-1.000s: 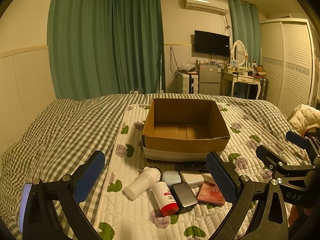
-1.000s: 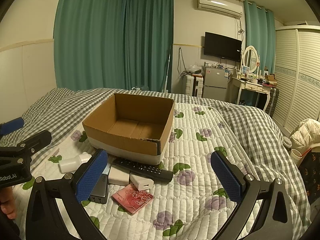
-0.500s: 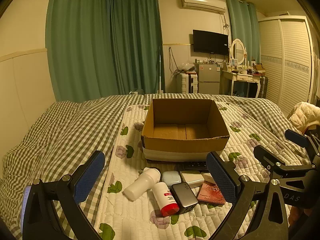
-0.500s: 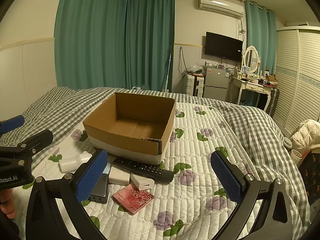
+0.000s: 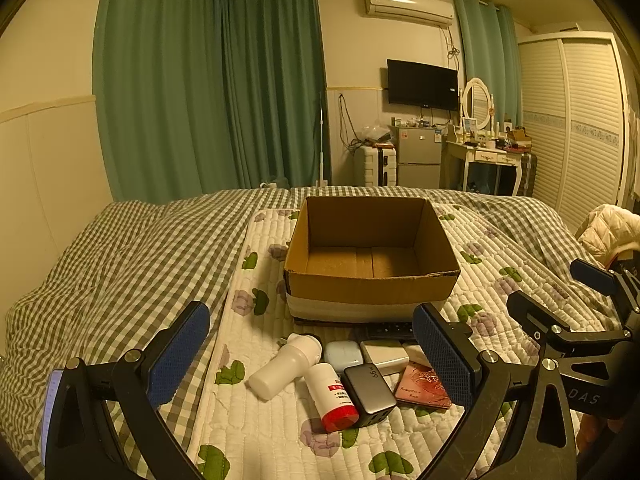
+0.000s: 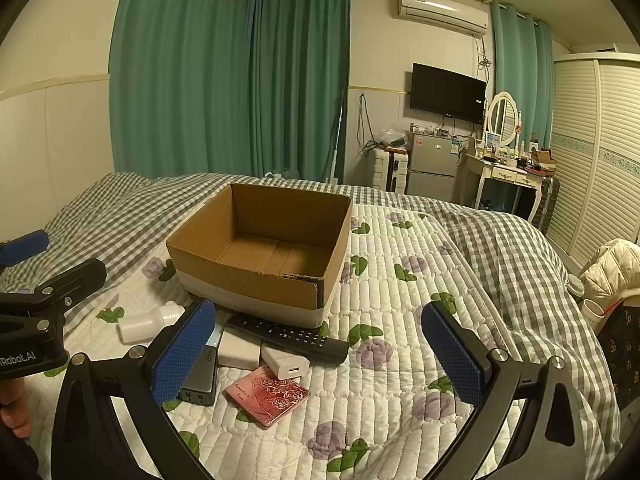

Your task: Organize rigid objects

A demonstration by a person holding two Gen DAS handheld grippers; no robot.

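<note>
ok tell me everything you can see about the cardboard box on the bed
The cardboard box is brown corrugated card, open-topped with no flaps showing, and nothing inside; its floor shows seam lines. A pale band wraps its lower walls, and dark tape marks one near corner. It sits upright on the floral quilt, apart from both tongs. The black remote lies along its near base, seemingly touching it or slightly tucked under; the other small items lie just in front.

The left gripper [image 5: 310,354] is held level with its jaws spread wide, nothing between the blue pads. The right gripper [image 6: 318,354] sits beside it (also spread wide and holding nothing), both pointing forward and apart from each other.
</note>
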